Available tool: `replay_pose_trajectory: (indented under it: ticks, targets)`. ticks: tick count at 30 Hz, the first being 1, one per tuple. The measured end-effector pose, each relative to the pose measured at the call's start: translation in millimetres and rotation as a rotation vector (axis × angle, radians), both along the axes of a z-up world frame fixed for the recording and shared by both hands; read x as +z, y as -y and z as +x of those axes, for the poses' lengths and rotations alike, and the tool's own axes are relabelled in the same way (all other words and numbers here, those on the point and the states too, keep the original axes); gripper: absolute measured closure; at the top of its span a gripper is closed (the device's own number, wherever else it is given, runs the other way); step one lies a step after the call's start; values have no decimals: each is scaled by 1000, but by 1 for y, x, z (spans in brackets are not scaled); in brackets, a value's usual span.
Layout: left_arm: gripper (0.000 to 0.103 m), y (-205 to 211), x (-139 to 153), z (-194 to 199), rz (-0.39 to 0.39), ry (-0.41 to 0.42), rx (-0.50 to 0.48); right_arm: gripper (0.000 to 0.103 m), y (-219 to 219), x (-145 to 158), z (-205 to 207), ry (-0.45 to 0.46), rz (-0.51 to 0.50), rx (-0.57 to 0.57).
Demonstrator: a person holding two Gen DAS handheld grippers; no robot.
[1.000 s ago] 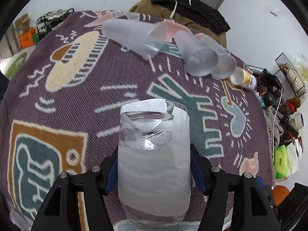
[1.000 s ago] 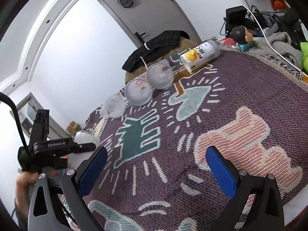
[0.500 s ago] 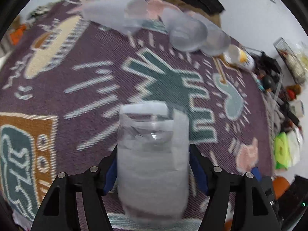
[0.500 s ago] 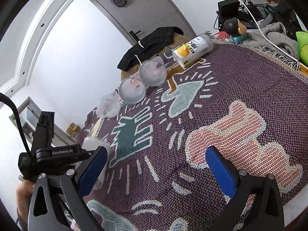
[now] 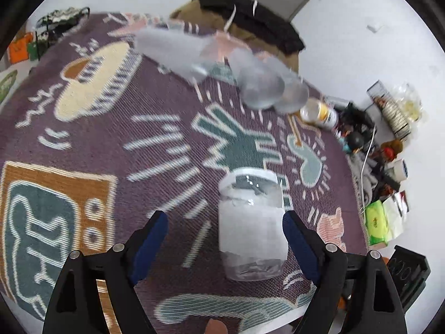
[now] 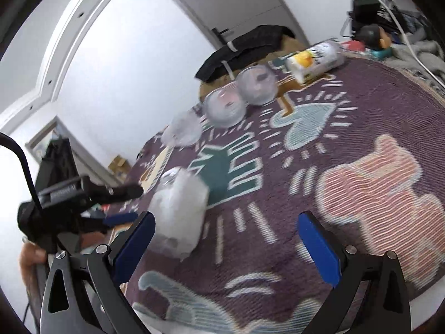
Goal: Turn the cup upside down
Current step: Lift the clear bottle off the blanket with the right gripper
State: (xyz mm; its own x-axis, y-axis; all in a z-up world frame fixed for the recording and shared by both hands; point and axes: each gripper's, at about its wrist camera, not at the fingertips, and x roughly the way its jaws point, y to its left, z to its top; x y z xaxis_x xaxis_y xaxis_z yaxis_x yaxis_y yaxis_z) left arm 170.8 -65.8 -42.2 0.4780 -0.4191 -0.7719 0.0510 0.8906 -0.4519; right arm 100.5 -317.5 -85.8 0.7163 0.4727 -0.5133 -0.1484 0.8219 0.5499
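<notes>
A clear plastic cup wrapped in white tape [image 5: 251, 222] stands on the patterned purple cloth [image 5: 155, 139]. Its base points up, as far as the blur lets me tell. My left gripper [image 5: 225, 239] is open around it; the right pad is next to the cup, the left pad well apart. The cup also shows in the right wrist view [image 6: 179, 214], beside the left fingertip of my right gripper [image 6: 226, 245], which is open and empty. The left gripper [image 6: 83, 194] shows there at the left.
Three frosted cups [image 5: 172, 50] [image 5: 258, 83] [image 5: 292, 94] lie on their sides at the far part of the cloth, with a yellow-labelled bottle [image 5: 319, 114] beside them. Clutter [image 5: 383, 167] sits off the table's right edge. A dark jacket [image 5: 250, 19] hangs behind.
My left gripper has opened and let go of the taped cup, which now stands on the cloth. The right gripper has moved closer to the cup.
</notes>
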Motion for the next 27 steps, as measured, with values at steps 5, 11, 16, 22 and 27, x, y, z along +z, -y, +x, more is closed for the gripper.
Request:
replay_pose_trajectory:
  ticks: [5,11,16,22,27]
  targets:
    - [18,-31,11,-17,-24,124,52,0,-33,7,-7,30,-105,40]
    - [18,-60,12,-39,-23,222,58,0,-67,13,-5,62,-223,72]
    - [14,-84,11,-57,-57,326,112,0,-92,6,8,14,-291,94]
    - [0,-115,6,-80,-113,457,217,0,-110,-8,22,-52,-397,83]
    - [0,-132,0,-89,-113,480,263,1,-103,-5,24,-53,-446,29]
